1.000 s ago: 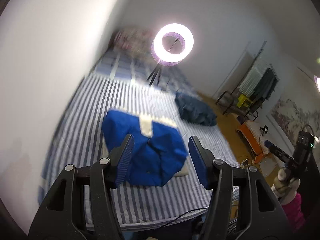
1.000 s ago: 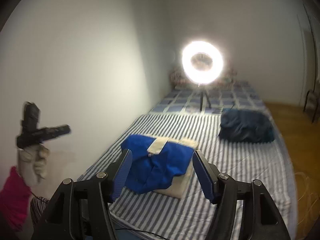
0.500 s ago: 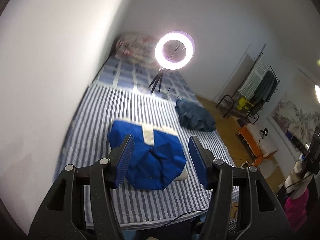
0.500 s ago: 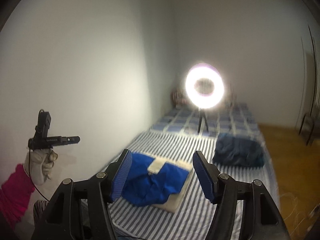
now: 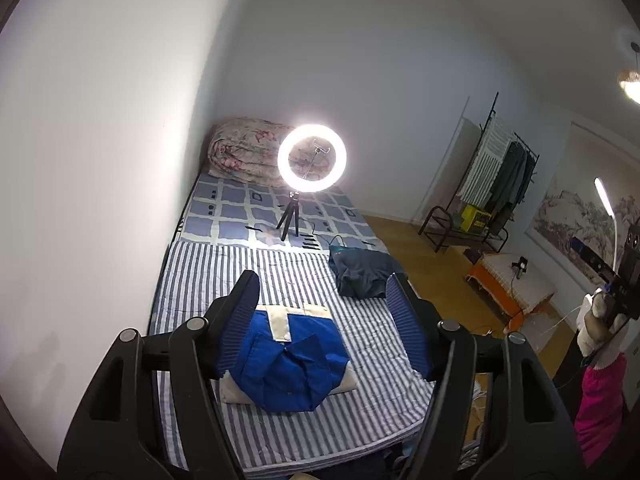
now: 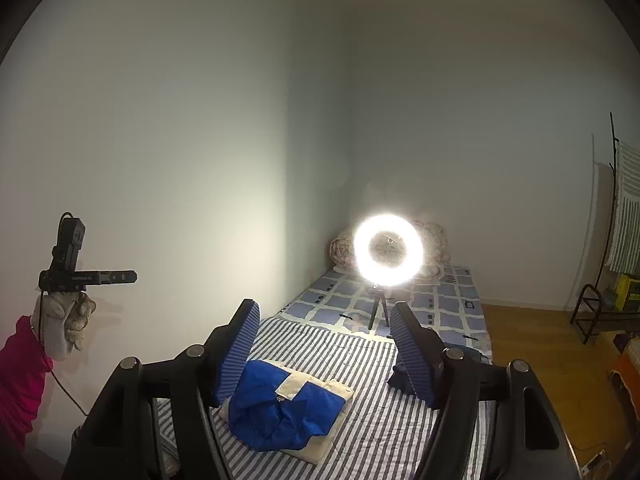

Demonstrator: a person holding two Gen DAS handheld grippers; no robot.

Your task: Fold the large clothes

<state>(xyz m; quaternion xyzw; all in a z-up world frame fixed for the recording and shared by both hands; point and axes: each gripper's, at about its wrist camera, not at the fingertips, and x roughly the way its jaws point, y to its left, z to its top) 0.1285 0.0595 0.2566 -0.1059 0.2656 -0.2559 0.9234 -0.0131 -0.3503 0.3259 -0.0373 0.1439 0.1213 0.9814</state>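
A folded blue and cream garment [image 5: 288,364] lies on the striped bed [image 5: 372,420], near its front edge; it also shows in the right wrist view [image 6: 288,408]. A dark blue garment [image 5: 364,272] lies crumpled farther back at the bed's right side, partly hidden behind a finger in the right wrist view [image 6: 400,376]. My left gripper [image 5: 324,320] is open and empty, held high above the bed. My right gripper [image 6: 324,344] is open and empty, also raised well above the bed.
A lit ring light on a small tripod [image 5: 312,164] stands mid-bed, with a rolled floral quilt [image 5: 244,148] behind it. A white wall runs along the left. A clothes rack [image 5: 496,184], an orange stool [image 5: 516,284] and wooden floor are on the right.
Both grippers have risen and pulled back from the bed, so the blue garment looks smaller and lower in view. Both stay open.
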